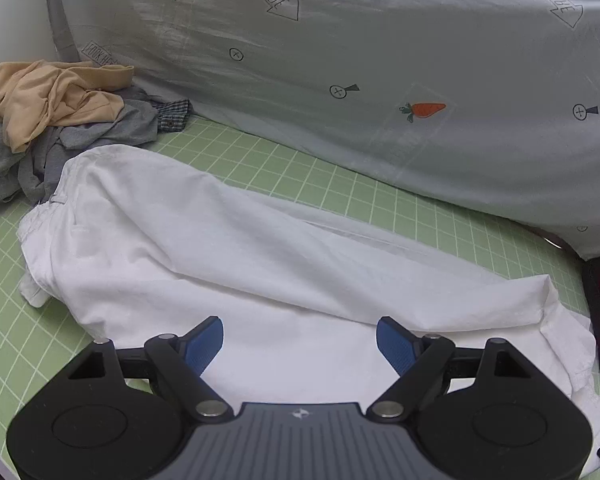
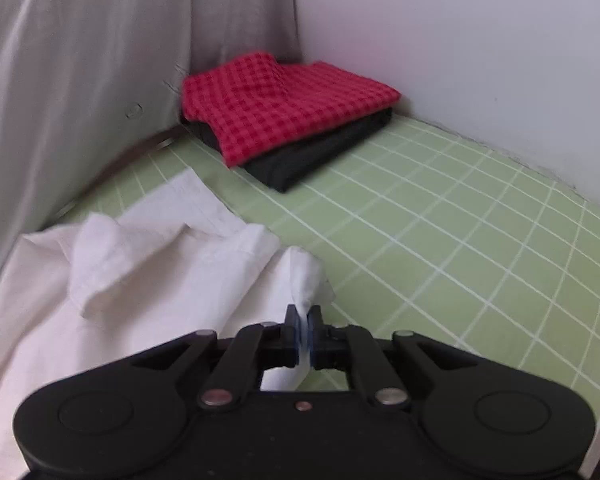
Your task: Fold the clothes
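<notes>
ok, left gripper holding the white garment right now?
No, the left gripper is open, blue pads apart above the white garment, gripping nothing.

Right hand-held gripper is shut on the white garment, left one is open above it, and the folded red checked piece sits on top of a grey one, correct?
Not quite: in the right wrist view the red checked piece lies on a black folded garment, not grey. The rest stands: right hand-held gripper shut on the white garment, left hand-held gripper open.

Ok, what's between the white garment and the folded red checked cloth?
Only bare green grid mat separates the white garment from the red checked cloth, seen from the right wrist.
</notes>
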Available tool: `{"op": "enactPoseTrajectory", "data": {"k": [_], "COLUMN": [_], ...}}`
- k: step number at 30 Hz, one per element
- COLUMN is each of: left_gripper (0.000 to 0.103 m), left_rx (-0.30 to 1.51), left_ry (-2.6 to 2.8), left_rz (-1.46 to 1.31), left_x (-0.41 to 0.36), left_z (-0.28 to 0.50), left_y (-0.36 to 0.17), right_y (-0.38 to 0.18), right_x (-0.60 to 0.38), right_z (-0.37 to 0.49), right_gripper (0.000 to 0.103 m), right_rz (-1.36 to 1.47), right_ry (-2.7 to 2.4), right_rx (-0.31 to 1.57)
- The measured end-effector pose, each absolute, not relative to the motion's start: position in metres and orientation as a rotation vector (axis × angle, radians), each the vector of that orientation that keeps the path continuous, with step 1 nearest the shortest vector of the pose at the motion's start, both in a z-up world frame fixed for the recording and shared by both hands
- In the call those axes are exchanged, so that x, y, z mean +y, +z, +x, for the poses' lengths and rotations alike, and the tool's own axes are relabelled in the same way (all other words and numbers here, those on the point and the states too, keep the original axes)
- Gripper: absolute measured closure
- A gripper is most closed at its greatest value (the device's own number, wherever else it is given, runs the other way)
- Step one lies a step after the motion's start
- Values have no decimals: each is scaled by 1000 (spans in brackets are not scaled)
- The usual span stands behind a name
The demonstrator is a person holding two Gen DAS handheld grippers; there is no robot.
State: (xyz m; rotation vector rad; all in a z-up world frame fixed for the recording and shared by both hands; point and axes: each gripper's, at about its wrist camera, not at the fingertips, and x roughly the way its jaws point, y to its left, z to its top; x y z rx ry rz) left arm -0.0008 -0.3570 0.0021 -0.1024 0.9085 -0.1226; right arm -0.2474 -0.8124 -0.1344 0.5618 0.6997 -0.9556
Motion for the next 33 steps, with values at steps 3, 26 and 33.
{"op": "enactPoseTrajectory", "data": {"k": [3, 26, 33], "left_gripper": [19, 18, 18], "left_rx": [919, 953, 979], "left_ry": [-118, -114, -127], "left_rz": [-92, -53, -40], "left_x": [-357, -361, -365], "left_z": [1, 9, 16], "left_y": [1, -5, -10], "right_y": [-132, -74, -110], "right_x": [-807, -809, -810], "right_z": [-242, -258, -256], "right_gripper": [70, 98, 52], "right_rz": [468, 418, 390], "right_ry": [-1046, -1013, -1048], "right_rx": [745, 562, 710]}}
